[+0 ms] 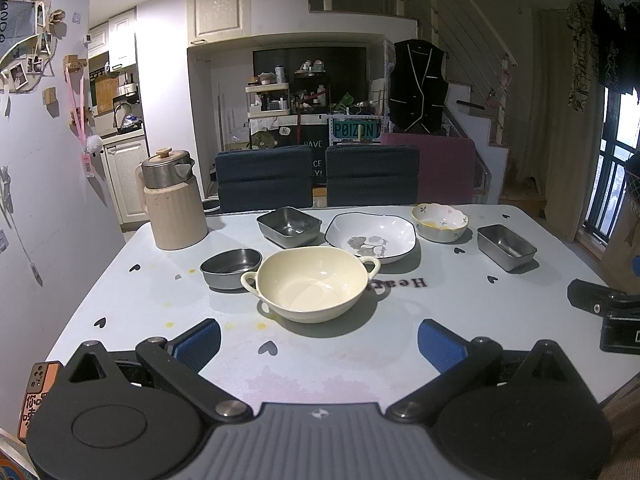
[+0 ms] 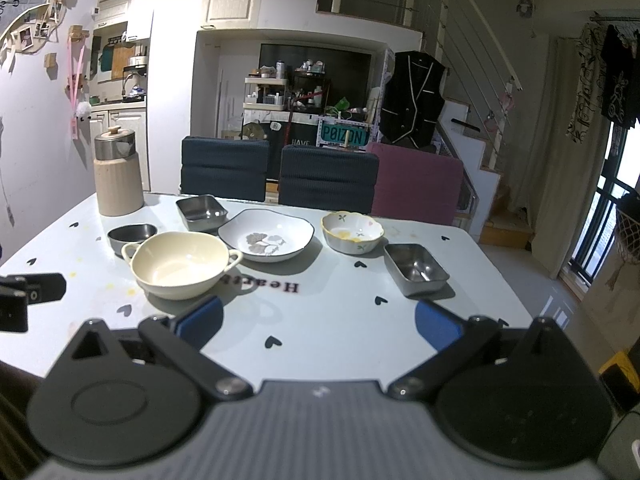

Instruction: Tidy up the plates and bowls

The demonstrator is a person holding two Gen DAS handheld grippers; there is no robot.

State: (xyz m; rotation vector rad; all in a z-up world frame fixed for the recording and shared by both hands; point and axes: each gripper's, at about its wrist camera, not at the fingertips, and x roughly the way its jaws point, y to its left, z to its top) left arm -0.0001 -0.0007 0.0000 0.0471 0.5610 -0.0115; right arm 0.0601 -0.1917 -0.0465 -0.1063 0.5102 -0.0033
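The table (image 1: pixel 160 280) carries all six dishes loose in its far half, none stacked, so sorting looks not yet begun. Largest, the cream two-handled bowl (image 1: pixel 312 282) sits nearest, touching the round steel bowl (image 1: pixel 230 268) on its left. Behind it sit the white leaf-print plate (image 1: pixel 370 238) and a square steel tray (image 1: pixel 289 226); the small flowered bowl (image 1: pixel 439 222) and second steel tray (image 1: pixel 506 247) stand farther right, near the table's right edge. The near half is bare, giving room to approach. Left gripper (image 1: pixel 318 344) and right gripper (image 2: pixel 318 320) both hover spread wide, empty
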